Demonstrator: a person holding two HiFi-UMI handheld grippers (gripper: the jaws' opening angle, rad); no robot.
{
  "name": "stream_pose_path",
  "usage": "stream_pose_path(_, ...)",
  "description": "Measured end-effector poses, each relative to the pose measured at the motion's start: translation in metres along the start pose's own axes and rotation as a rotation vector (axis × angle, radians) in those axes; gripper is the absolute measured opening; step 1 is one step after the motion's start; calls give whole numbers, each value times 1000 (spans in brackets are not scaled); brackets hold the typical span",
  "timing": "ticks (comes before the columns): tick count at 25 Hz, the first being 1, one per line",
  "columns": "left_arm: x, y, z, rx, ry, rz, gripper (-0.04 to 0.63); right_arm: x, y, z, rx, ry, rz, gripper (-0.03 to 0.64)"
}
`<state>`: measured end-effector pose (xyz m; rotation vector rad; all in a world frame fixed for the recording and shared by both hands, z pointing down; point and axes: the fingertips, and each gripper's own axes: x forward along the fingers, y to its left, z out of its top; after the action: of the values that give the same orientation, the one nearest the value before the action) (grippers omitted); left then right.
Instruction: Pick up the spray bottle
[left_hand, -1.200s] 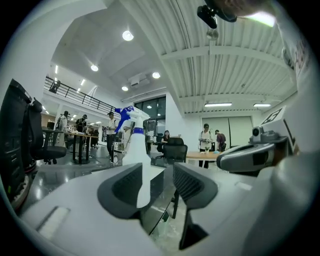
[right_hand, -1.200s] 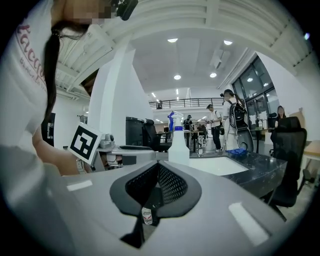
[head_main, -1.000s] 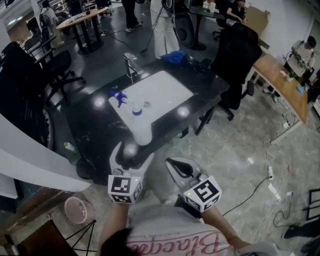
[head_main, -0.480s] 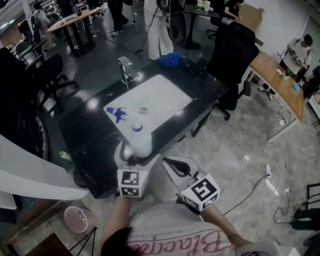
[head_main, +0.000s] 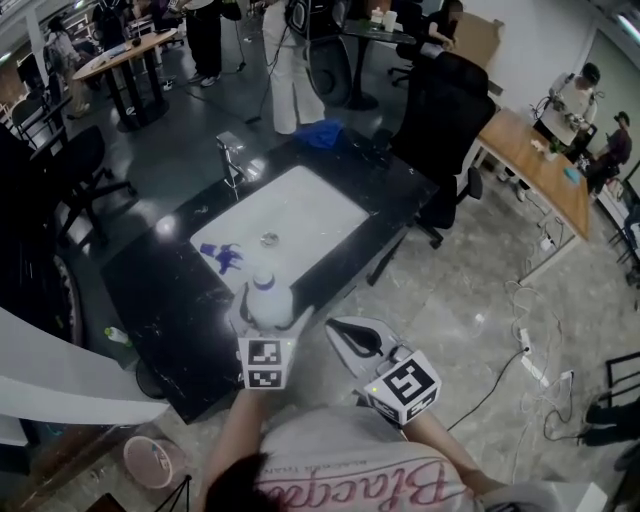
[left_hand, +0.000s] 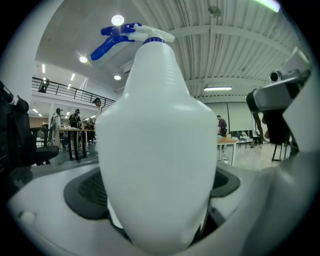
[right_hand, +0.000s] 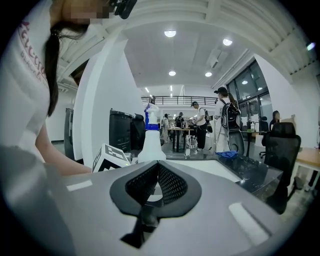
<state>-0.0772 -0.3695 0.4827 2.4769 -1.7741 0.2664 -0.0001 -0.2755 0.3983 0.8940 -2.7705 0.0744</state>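
A white spray bottle (head_main: 268, 300) with a blue trigger head stands upright at the front edge of the black counter (head_main: 160, 300). It fills the left gripper view (left_hand: 160, 150). My left gripper (head_main: 268, 318) reaches around its body. The jaws are very wide and closing, with a pad (left_hand: 87, 192) close at each flank. I see no clear squeeze on the bottle. My right gripper (head_main: 348, 332) hangs off the counter's edge to the right, shut and empty. In the right gripper view its pads (right_hand: 156, 182) meet, and the bottle (right_hand: 151, 145) stands beyond them to the left.
A white basin (head_main: 300, 205) is set in the counter, with a faucet (head_main: 232, 152) behind it, a small blue item (head_main: 222, 256) in it and a blue cloth (head_main: 322, 133) at the far corner. A black office chair (head_main: 440, 110), a wooden desk (head_main: 530, 160) and people stand beyond.
My left gripper has pushed forward and down until the bottle's body sits between its jaws. The right gripper has shifted only a little.
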Motion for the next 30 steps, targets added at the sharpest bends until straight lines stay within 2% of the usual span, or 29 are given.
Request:
stream_pose_path(1,1,0,0,14,1,-2,553,1,-1,1,-3,1,-2,2)
stream_pose_path(2,1,-1,0,25,2,-1,436,1,-1,1,-6,2,-3,3)
stream_pose_path(12,-5,2,1,25,24,30,426,-1,2,1,-12,9,11,3)
stream_pose_path(23,-62,-3,65,55,-73,66,428,-14,22,9,-1,-46,66,2)
stream_pose_path(30,-106,-12,103,91,-147,50,430,-23,37,18,-25,-85,77,2)
